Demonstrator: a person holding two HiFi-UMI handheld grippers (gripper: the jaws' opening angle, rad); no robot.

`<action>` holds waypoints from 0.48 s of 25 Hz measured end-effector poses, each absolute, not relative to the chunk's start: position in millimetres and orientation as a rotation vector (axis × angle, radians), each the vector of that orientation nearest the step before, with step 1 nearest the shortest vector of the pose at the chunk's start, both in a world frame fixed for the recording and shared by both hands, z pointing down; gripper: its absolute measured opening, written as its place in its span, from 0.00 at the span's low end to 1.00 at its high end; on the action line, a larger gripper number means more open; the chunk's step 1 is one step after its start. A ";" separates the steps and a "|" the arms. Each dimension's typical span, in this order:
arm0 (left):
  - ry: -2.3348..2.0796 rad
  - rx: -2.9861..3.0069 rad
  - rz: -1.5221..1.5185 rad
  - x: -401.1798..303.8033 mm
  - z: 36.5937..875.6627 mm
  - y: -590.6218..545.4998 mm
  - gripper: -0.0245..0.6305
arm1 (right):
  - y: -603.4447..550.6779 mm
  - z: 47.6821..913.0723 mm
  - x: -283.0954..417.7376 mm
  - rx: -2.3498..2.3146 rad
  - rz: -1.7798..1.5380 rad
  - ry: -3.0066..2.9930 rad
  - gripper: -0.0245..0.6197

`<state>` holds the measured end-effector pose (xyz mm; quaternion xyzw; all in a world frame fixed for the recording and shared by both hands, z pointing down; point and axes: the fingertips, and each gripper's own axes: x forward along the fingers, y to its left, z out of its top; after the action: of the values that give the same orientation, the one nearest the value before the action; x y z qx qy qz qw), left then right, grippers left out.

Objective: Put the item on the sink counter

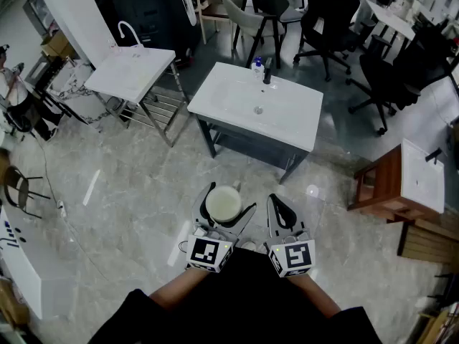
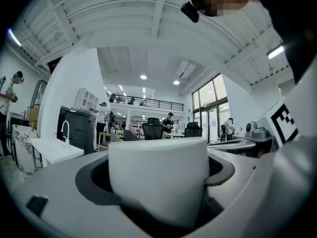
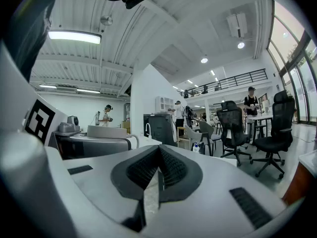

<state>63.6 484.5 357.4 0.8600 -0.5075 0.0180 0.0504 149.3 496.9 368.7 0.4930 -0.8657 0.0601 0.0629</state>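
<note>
Holding one white cup (image 1: 223, 203), left claw (image 1: 228, 201) spread wide; right claw (image 1: 275, 203) closed, empty.

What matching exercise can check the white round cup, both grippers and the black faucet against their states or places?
1. white round cup
2. left gripper
3. right gripper
4. black faucet

A. jaws together, empty
B. at the far edge of the white sink counter
C. carried above the floor between two jaws
D. jaws wide, clamped on a thing

Pairs: 1-C, 2-D, 3-A, 4-B
</note>
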 end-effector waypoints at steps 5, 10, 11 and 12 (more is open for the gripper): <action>-1.561 2.626 0.045 63.5 365.1 486.7 0.75 | 500.6 370.0 151.9 1.488 0.201 -2.640 0.09; -1.581 2.619 0.020 53.1 362.5 488.8 0.75 | 497.2 378.1 151.8 1.457 0.179 -2.623 0.09; -1.581 2.621 0.023 51.8 362.3 488.0 0.75 | 495.1 379.1 151.5 1.455 0.180 -2.625 0.09; -1.587 2.621 0.035 49.9 363.1 486.4 0.75 | 493.4 380.1 151.2 1.458 0.191 -2.629 0.09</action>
<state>49.9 486.4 363.1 0.8547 -0.5175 0.0113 0.0389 151.2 493.4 380.1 0.4831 -0.8709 0.0631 0.0644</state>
